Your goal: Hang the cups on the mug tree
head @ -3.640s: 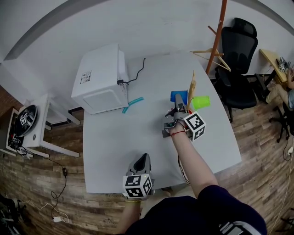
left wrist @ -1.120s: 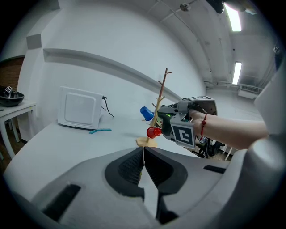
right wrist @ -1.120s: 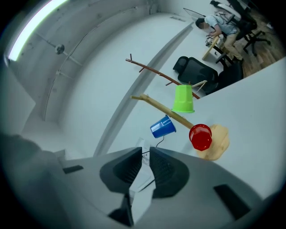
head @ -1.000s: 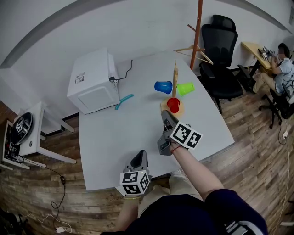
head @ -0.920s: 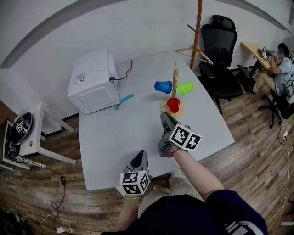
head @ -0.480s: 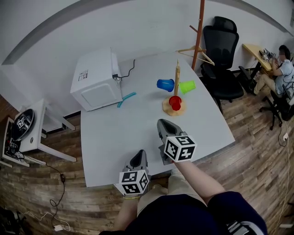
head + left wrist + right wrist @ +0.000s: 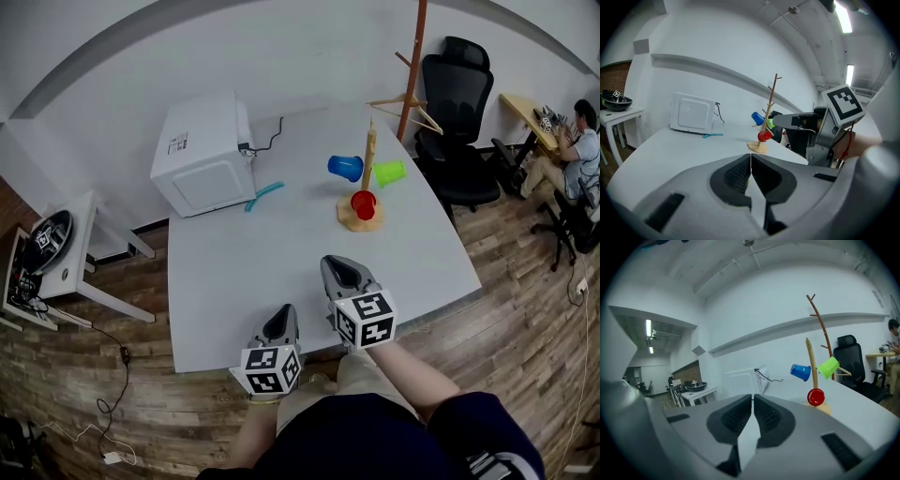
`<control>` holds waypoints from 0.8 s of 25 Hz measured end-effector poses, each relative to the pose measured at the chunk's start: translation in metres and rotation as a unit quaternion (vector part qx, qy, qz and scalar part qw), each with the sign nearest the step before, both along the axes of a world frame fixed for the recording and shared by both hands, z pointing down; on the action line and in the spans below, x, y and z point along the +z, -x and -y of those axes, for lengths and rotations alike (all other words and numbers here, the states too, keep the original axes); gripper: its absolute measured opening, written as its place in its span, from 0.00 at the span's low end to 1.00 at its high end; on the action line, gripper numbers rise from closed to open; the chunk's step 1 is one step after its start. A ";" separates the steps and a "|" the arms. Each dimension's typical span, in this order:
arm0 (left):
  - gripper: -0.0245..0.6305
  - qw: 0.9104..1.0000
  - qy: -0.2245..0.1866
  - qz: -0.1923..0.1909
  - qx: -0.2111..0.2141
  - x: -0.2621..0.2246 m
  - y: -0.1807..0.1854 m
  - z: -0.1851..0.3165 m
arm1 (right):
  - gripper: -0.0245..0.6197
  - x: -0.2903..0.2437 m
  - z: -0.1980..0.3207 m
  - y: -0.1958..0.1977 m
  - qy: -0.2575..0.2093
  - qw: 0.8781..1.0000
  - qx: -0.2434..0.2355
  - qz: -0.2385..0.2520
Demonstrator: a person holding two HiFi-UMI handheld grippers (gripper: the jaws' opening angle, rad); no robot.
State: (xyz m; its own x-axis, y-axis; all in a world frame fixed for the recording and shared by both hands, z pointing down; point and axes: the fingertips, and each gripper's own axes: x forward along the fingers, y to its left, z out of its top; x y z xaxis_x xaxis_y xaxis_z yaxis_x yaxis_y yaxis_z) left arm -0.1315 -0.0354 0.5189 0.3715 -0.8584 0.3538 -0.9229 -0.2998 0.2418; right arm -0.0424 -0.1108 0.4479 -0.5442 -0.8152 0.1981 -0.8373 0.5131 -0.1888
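The wooden mug tree (image 7: 368, 178) stands at the table's far right. Three cups hang on it: a blue cup (image 7: 345, 167) on its left, a green cup (image 7: 389, 172) on its right, a red cup (image 7: 363, 202) low near the base. My right gripper (image 7: 339, 272) is well short of the tree, over the near half of the table, shut with nothing between its pads. The right gripper view shows the tree (image 7: 812, 364) ahead with the red cup (image 7: 815, 396). My left gripper (image 7: 281, 322) hovers at the near table edge, also shut and empty.
A white microwave-like box (image 7: 202, 155) sits at the table's (image 7: 281, 253) far left, with a teal tool (image 7: 265, 195) beside it. A coat stand (image 7: 412, 66) and a black office chair (image 7: 464, 103) stand behind the table. A low side table (image 7: 66, 253) is at left.
My right gripper has drawn back from the mug tree toward the near table edge and rolled its marker cube upward. The red cup now hangs on the tree. The left gripper has barely shifted.
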 end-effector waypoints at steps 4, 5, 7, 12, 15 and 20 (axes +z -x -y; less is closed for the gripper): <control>0.07 1.000 -0.001 0.000 -0.004 0.002 0.005 -0.004 | 0.10 0.008 -0.010 0.002 -0.003 1.000 -0.010 -0.017; 0.07 1.000 0.000 0.000 -0.005 0.002 0.007 -0.005 | 0.10 0.009 -0.013 0.003 -0.004 1.000 -0.012 -0.020; 0.07 1.000 0.000 0.001 -0.006 0.002 0.009 -0.007 | 0.10 0.014 -0.019 0.005 -0.005 0.999 -0.017 -0.030; 0.07 1.000 -0.001 0.003 -0.009 0.002 0.016 -0.013 | 0.10 0.018 -0.033 0.011 -0.010 0.998 -0.035 -0.042; 0.07 1.000 -0.001 0.004 -0.009 0.004 0.019 -0.015 | 0.10 0.016 -0.041 0.015 -0.015 0.998 -0.047 -0.043; 0.07 1.000 0.005 0.002 -0.011 0.008 0.022 -0.019 | 0.10 0.019 -0.050 0.015 -0.013 0.997 -0.059 -0.042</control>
State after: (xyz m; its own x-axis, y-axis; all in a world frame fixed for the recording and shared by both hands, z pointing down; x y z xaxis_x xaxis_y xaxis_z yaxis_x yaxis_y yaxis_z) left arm -0.1530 -0.0163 0.5271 0.3509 -0.8632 0.3631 -0.9303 -0.2769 0.2407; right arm -0.0571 -0.0604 0.4673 -0.6196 -0.7516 0.2264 -0.7827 0.6132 -0.1064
